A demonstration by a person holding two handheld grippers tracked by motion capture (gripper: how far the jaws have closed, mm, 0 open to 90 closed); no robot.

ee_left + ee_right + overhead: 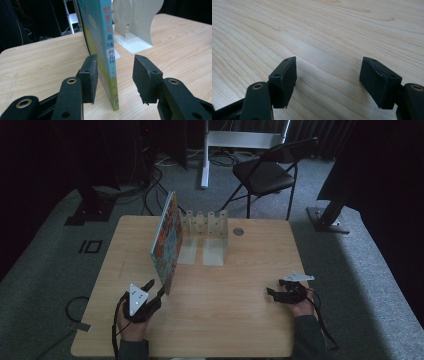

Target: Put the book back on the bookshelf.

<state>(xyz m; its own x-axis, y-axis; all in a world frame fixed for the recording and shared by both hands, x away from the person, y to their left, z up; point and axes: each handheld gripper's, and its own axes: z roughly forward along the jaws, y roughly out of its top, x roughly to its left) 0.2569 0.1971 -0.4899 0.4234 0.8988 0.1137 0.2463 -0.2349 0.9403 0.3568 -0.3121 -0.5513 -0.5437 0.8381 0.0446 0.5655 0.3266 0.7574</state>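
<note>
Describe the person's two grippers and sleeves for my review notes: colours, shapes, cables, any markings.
Both grippers are black, each with two blocky jaws ending in flat rectangular pads and brass-ringed screw holes. The left gripper and right gripper each carry a pale grey three-cornered plate dotted with small holes. A black cable trails from the left gripper, and another from the right. The sleeves look dark grey.

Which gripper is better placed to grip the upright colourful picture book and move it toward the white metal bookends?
Left. The left gripper already straddles the colourful picture book, one pad touching, the other apart. The right gripper rests open over bare wooden table, far from the white metal bookends.
</note>
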